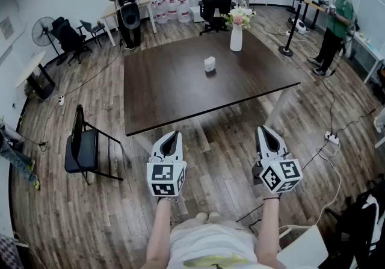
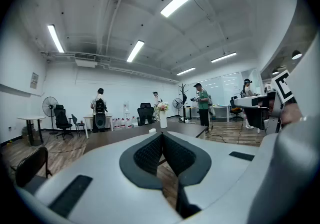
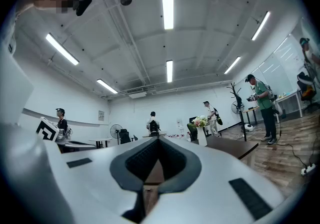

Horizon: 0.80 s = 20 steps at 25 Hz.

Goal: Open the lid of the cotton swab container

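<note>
Cotton swab container [image 1: 209, 64], distant, details indistinct

Left gripper [image 1: 170, 139] and right gripper [image 1: 266, 135] held forward (both closed, empty).

No words, numbers or brand names can be read in any view.

In the head view, at about 7 o'clock, the marker cube [image 1: 165, 179] on the left gripper [image 1: 176, 135] carries black-and-white square code patterns, not letters. At about 5 o'clock, the second cube [image 1: 281, 176] on the right gripper [image 1: 263, 130] carries the same kind of pattern. At about 10 o'clock, a wall notice [image 1: 7, 27] is too blurred to read. Near 12 o'clock, the water bottles [image 1: 171, 10] by the far wall have labels too small to make out.

In the right gripper view, at 9 o'clock, a small wall sign [image 3: 101, 116] is also unreadable.
</note>
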Motion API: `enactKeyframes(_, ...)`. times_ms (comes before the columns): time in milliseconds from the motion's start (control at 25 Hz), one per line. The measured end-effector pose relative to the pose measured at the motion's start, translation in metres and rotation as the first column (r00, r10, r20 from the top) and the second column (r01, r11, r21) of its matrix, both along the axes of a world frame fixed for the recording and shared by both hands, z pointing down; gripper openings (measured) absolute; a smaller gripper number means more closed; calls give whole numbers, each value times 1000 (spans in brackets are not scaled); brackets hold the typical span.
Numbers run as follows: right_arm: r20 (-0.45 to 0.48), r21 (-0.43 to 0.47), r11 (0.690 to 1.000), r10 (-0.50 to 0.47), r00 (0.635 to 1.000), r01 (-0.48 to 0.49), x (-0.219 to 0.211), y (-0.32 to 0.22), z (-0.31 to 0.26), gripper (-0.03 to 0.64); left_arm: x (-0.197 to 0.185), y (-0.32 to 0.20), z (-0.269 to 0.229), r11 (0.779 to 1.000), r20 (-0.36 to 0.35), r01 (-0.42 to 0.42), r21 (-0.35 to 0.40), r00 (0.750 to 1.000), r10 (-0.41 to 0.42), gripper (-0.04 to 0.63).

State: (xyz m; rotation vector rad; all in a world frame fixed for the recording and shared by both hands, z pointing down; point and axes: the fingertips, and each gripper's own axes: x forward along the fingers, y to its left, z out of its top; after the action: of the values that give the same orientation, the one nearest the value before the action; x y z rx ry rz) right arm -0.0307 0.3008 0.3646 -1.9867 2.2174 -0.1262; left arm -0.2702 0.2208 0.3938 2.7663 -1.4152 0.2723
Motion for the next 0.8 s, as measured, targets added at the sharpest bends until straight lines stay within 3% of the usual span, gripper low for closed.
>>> enactKeyframes(440,59,28,1000,-13,998,11,24,-10,2,21,18,-9,8,1000,-8,12,-25,1000,-12,24)
enactKeyframes(800,22,-11,1000,-23,999,23,28,-32,15,21,31,-21,15,999,-5,28,-41,1000,-28,25)
